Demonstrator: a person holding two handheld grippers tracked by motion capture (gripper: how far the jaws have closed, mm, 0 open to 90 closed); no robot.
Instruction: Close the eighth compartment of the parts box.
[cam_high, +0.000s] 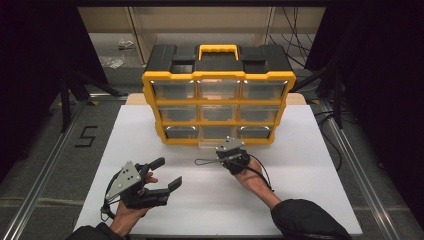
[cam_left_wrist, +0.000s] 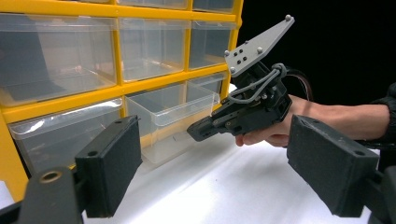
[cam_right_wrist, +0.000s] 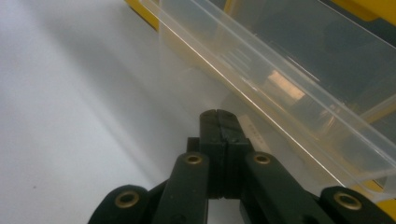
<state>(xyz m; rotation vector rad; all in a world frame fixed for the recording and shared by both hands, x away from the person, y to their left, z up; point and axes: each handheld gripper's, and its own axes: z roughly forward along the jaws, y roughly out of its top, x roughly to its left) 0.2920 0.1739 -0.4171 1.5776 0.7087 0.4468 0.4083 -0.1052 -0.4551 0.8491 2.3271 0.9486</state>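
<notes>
Clear plastic drawer (cam_left_wrist: 170, 116), bottom middle of the yellow organiser (cam_high: 218, 100), sits partly pulled out; right claw (cam_left_wrist: 196, 132) pressed together at its front, gripping nothing, left claw (cam_high: 169, 173) spread wide, well clear of the organiser; pulling it fully free looks still to come

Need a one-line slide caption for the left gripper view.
Open left gripper faces the right gripper, shut, at the organizer's pulled-out bottom drawer.
</notes>
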